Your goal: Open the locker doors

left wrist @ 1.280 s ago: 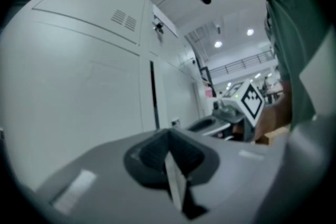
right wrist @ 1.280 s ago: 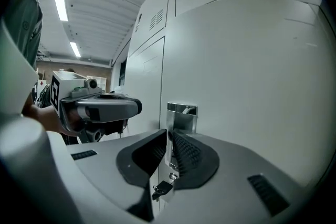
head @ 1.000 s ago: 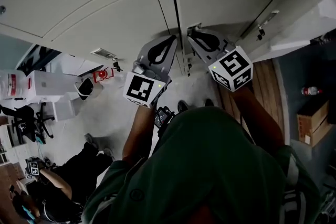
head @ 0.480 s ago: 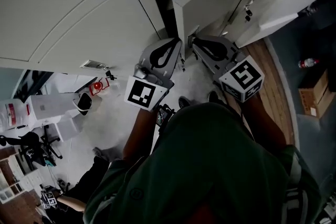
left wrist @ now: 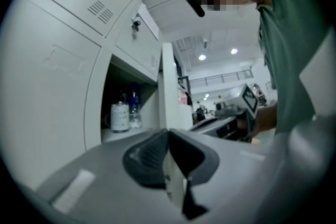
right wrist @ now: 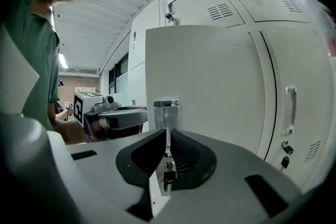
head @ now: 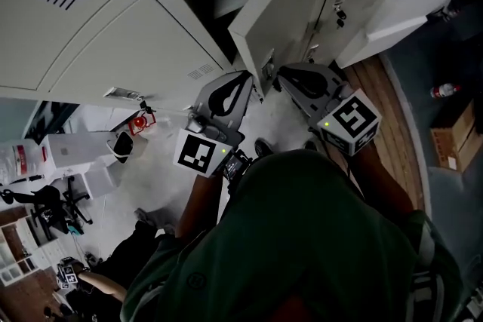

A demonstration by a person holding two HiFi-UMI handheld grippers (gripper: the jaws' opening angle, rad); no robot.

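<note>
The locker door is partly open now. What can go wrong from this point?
The right tongs pinch only the thin handle; they may slip off. The locker door opens toward the neighbouring locker's handle and keys; pulled hard, it may bang them. Bottles stand inside; a jolt might tip them.

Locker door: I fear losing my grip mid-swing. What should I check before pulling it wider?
1. Right gripper shut on the handle: ok.
2. Left gripper shut on the free edge of the locker door: ok.
3. Door unlatched and standing ajar: ok; bottles show inside.
4. The key hanging under the handle is free of the pads: cannot tell.
5. Room to swing toward the neighbouring door: cannot tell.
</note>
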